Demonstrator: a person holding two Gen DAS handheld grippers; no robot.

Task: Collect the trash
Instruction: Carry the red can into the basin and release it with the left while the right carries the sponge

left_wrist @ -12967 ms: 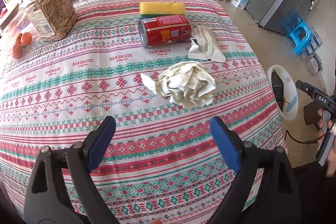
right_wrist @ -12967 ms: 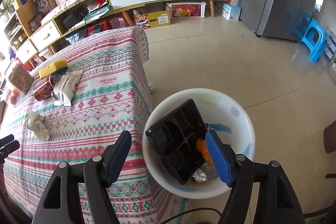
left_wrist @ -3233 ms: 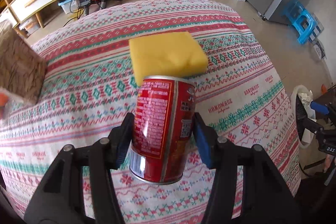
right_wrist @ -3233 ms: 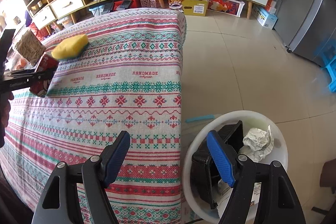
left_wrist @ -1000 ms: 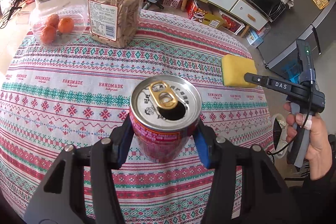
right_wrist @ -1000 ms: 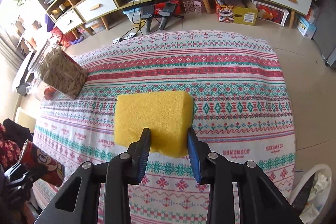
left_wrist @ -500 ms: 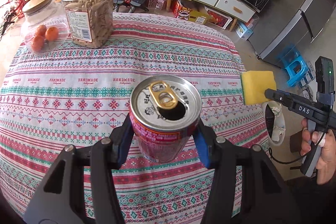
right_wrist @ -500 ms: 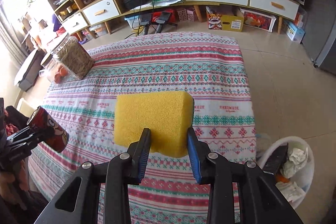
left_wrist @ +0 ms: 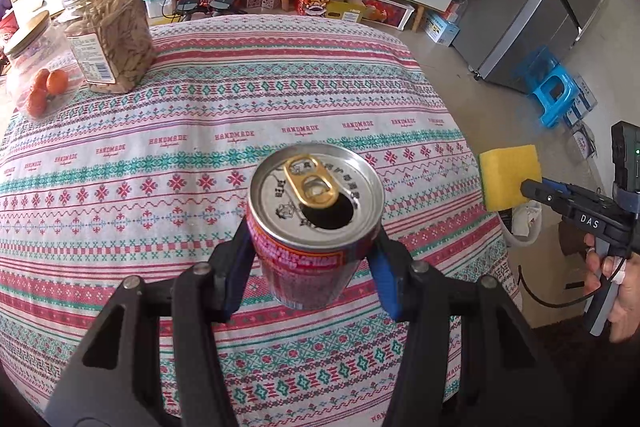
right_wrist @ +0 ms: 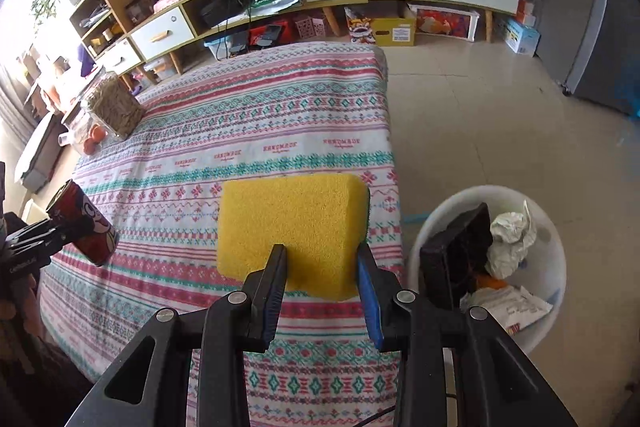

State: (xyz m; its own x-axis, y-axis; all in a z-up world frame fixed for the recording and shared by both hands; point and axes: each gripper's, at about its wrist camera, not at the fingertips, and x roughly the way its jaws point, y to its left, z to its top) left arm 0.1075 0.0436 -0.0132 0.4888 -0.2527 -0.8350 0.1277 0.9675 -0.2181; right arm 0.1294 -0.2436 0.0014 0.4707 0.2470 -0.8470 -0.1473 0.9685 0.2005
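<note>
Left claw: clenched on the can, blue pads against both sides, held upright in the air above the table. The left view looks down on the can top: gold pull tab bent back, mouth open. In the right view the same can appears at far left from the side, tilted, red printed label visible, top not visible.

Right claw: clenched on the sponge, pads pressing its near end. Sponge is off the table, over the cloth close to the right edge. The right view shows the broad yellow face with a thin green strip along its right side. In the left view the sponge is small, at the end of the right claw, past the table edge; the holding hand shows only here.

Bin: white, on the floor just beside the table's right edge. The right view shows the inside: black tray standing on edge, crumpled paper, wrappers lower down. In the left view only a sliver of white rim shows, below the sponge.

Far left corner of the table: a jar of tan pieces beside a lidded jar holding orange fruit. The label is seen only in the left view.
</note>
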